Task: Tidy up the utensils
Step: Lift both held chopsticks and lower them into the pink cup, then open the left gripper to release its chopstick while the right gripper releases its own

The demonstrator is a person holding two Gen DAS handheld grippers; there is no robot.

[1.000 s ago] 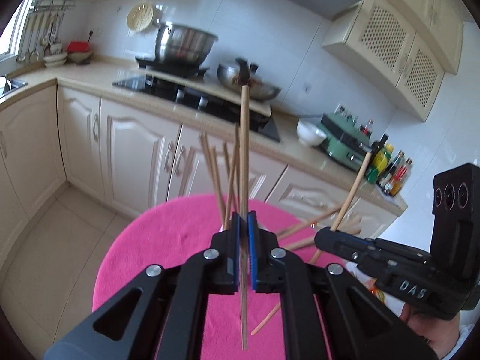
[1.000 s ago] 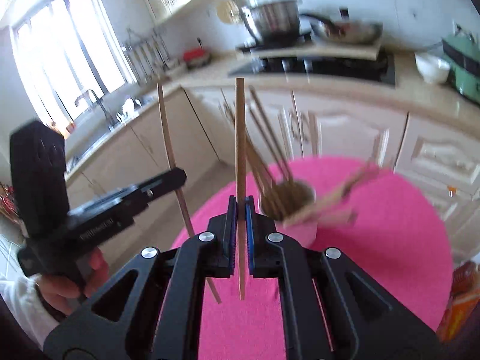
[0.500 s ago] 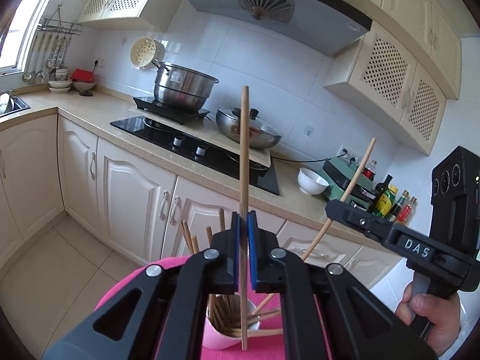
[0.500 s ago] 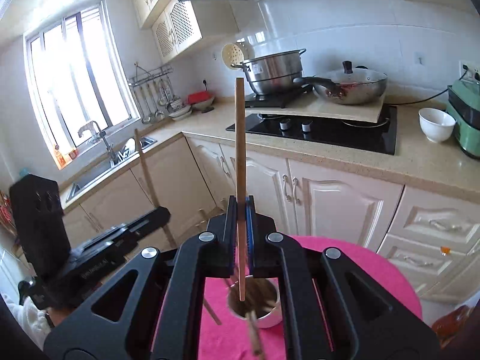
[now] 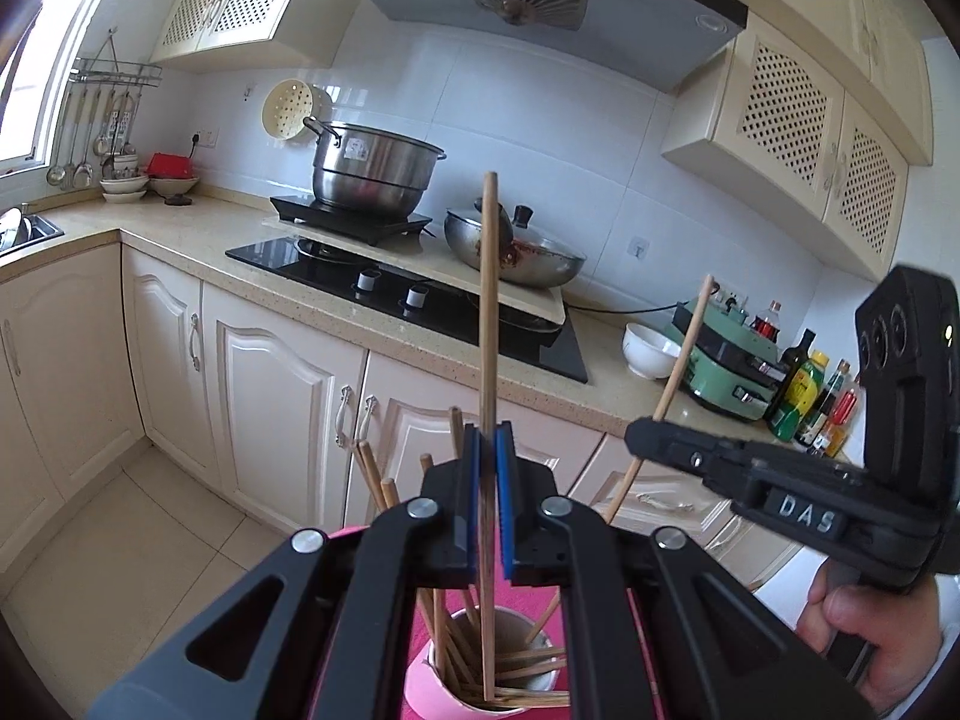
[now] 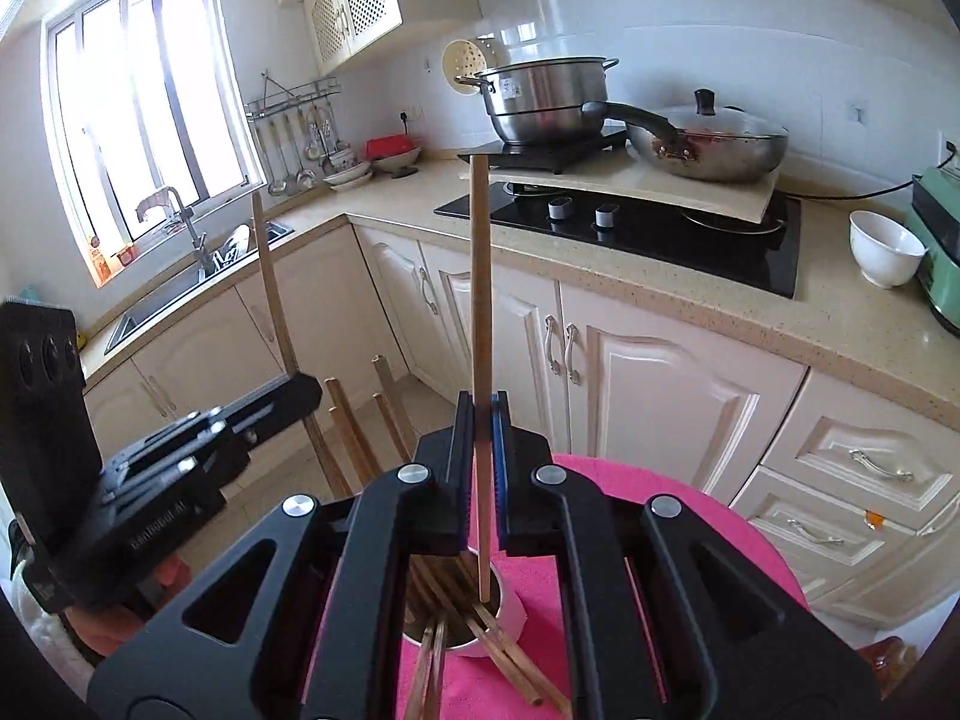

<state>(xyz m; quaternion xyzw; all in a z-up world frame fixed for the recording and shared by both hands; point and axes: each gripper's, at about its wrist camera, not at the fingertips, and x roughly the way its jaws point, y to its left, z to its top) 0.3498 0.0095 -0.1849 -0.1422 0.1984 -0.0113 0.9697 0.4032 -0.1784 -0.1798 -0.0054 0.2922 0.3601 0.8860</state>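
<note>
Above the cup (image 5: 480, 675), each gripper holds one wooden chopstick upright. The left gripper (image 5: 487, 498) has its blue-padded fingers (image 5: 471, 501) closed on a chopstick (image 5: 489, 324) whose lower tip dips into the cup among the sticks (image 5: 444, 648) already leaning there; its top rises in front of the wok (image 5: 522, 255). In the right wrist view the right gripper (image 6: 480, 468) likewise has its fingers (image 6: 500, 468) clamped on a second chopstick (image 6: 480, 276), and that stick's lower end hangs just over the cup's (image 6: 510, 606) mouth, close to its rim. More sticks (image 6: 516, 666) lie fanned over the cup's near edge onto the pink cloth (image 6: 672, 492), while a few stand tilted out of the cup to the left (image 6: 348, 426).

The cup stands on the pink-covered desk (image 5: 540, 594). From the left wrist view the right gripper (image 5: 648, 438) comes in from the right side, its chopstick (image 5: 684, 354) slanting up toward the white bowl (image 5: 651, 351); a hand (image 5: 870, 630) grips its handle. From the right wrist view the left gripper (image 6: 300, 390) sits at the left with its chopstick (image 6: 273, 288) rising past the sink (image 6: 198, 282).

Behind is a kitchen counter (image 5: 198, 231) with a black hob (image 5: 390, 294), a steel pot (image 5: 375, 171), a green appliance (image 5: 729, 366) and bottles (image 5: 813, 390)
</note>
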